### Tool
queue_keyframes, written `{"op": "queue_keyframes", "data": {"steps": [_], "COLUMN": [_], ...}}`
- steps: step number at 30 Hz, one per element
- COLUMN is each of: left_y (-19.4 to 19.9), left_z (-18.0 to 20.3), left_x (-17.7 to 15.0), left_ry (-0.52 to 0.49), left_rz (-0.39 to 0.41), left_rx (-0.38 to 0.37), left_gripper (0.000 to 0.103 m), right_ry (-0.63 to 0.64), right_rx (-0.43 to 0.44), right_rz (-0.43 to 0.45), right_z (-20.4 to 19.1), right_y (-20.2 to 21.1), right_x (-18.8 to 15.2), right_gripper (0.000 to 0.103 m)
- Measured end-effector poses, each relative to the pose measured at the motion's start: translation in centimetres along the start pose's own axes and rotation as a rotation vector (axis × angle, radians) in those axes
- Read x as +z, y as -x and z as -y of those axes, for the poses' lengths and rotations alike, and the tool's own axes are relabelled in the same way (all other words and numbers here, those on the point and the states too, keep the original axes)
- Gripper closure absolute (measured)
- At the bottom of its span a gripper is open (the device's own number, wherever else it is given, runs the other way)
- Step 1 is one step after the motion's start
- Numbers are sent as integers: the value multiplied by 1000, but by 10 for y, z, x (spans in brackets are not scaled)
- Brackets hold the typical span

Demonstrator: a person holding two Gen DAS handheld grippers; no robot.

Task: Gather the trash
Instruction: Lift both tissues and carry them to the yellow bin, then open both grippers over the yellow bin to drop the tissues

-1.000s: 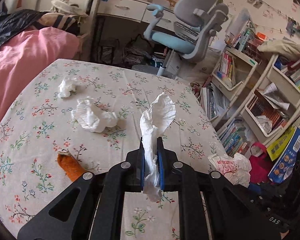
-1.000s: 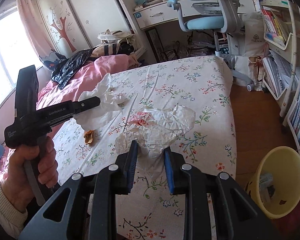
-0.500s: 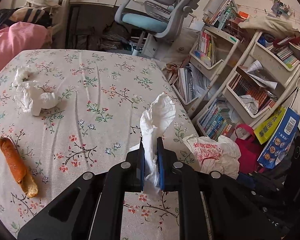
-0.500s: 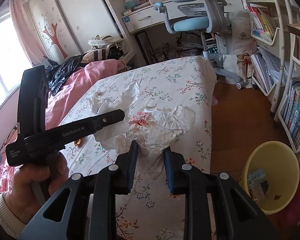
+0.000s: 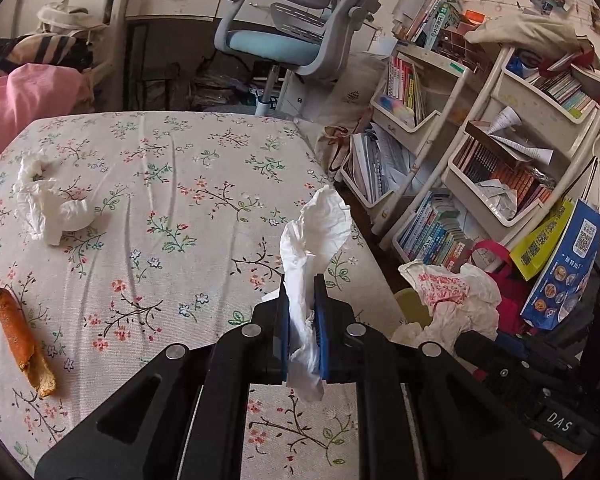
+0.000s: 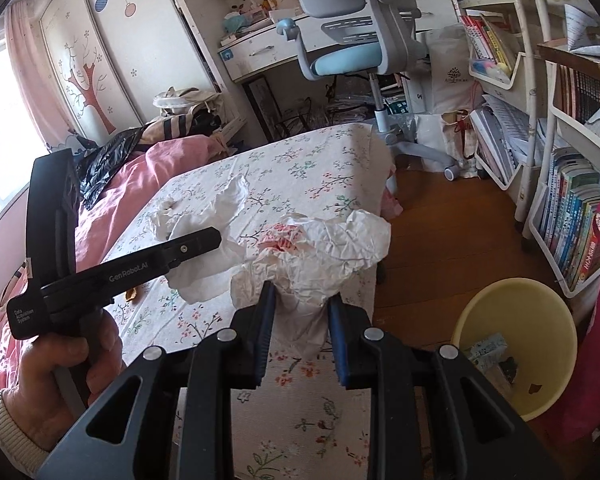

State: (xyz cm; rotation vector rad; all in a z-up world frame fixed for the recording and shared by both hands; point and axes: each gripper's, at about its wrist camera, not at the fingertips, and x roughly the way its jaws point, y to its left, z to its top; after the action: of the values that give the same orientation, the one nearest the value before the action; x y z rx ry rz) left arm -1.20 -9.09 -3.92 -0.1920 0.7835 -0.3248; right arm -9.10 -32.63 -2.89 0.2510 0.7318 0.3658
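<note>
My left gripper (image 5: 302, 296) is shut on a white tissue (image 5: 314, 232), held above the right edge of the floral table (image 5: 172, 184). It shows in the right wrist view (image 6: 208, 240) at the left, held by a hand. My right gripper (image 6: 300, 300) is shut on a crumpled white wrapper with red print (image 6: 320, 244), which also shows in the left wrist view (image 5: 448, 292). A yellow bin (image 6: 516, 344) stands on the floor at the lower right, with scraps inside. Another crumpled tissue (image 5: 48, 204) and an orange peel (image 5: 20, 336) lie on the table.
A grey and blue desk chair (image 5: 296, 28) stands beyond the table. White shelves full of books (image 5: 488, 152) line the right side. A pink duvet (image 6: 148, 172) lies left of the table. Wooden floor (image 6: 452, 216) lies between the table and the shelves.
Both grippers have moved right, toward the table's right edge and the bin, each still holding its trash. The tissue and peel on the table have slid left in the left view.
</note>
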Motion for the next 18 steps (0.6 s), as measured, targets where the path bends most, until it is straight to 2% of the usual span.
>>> {"op": "queue_keyframes", "data": {"steps": [5, 10, 13, 18], "left_y": [-3, -14, -27, -56], "left_z": [26, 60, 91, 144], "left_x": [2, 1, -5, -7], "left_ry": [-66, -80, -104, -95], "left_rz": [3, -25, -50, -91], "left_rx": [-4, -64, -103, -175], "left_gripper": [93, 93, 93, 93], "right_ry": [-9, -25, -76, -203], "right_rx": [-89, -217, -289, -356], "right_rz": [16, 17, 12, -19], "right_z": [19, 49, 77, 120], "right_y": [10, 15, 16, 14], "right_x": [-2, -6, -10, -21], "right_gripper": [76, 76, 75, 70]}}
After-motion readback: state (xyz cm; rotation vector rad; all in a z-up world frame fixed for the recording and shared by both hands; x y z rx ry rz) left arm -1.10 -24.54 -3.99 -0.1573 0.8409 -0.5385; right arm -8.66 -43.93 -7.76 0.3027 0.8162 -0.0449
